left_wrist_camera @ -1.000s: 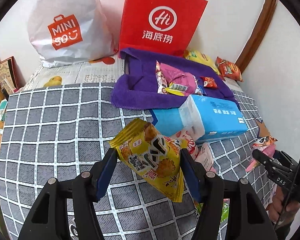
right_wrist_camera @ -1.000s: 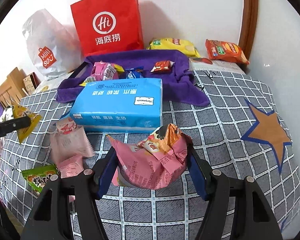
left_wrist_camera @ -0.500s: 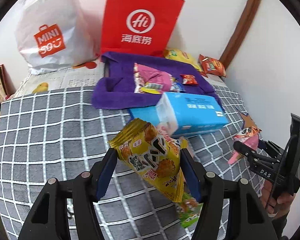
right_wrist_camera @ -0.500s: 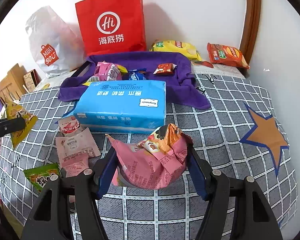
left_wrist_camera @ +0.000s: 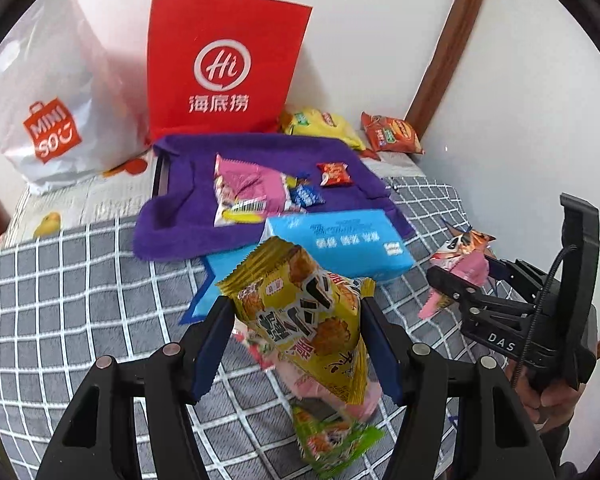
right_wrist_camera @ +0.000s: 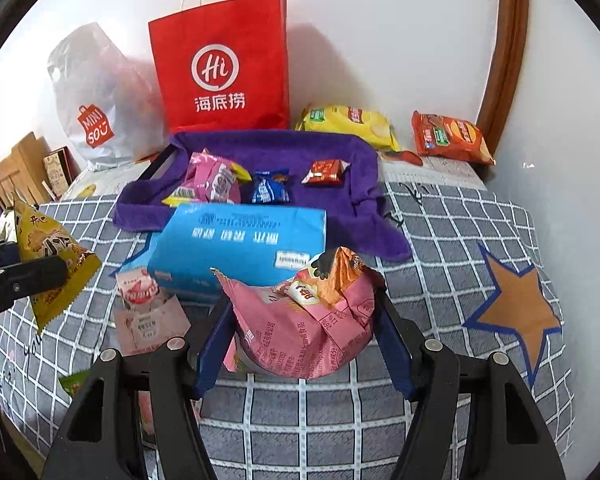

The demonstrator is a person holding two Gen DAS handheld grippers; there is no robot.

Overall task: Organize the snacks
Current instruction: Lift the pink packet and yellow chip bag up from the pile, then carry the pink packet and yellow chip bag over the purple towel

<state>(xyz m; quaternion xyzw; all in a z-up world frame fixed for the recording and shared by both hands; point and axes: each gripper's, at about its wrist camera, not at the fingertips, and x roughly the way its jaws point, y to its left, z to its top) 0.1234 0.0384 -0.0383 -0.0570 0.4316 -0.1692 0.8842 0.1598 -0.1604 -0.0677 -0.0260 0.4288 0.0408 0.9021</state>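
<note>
A bed covered with a grey checked blanket [right_wrist_camera: 440, 240] carries everything. On it lie a purple towel [right_wrist_camera: 284, 148] towards the wall, a blue tissue pack [right_wrist_camera: 236, 244] just in front of it, and pale pink sachets [right_wrist_camera: 148, 312] beside the pack. A green packet [left_wrist_camera: 332, 440] lies nearer the front edge. Against the wall stand a red paper bag [right_wrist_camera: 220, 64] and a white plastic bag [right_wrist_camera: 100, 104], with a yellow chip bag [right_wrist_camera: 348, 124] and an orange chip bag [right_wrist_camera: 448, 136] lying alongside.

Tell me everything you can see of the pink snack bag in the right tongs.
The pink snack bag is a crinkled, glossy foil-like packet, pink with an orange printed patch at its top and small print across its face. It looks puffed and rumpled, unopened as far as can be seen. It sits between the blue pads of the right tongs, pressed on both sides and held above the checked cover, in front of the blue tissue pack.
</note>
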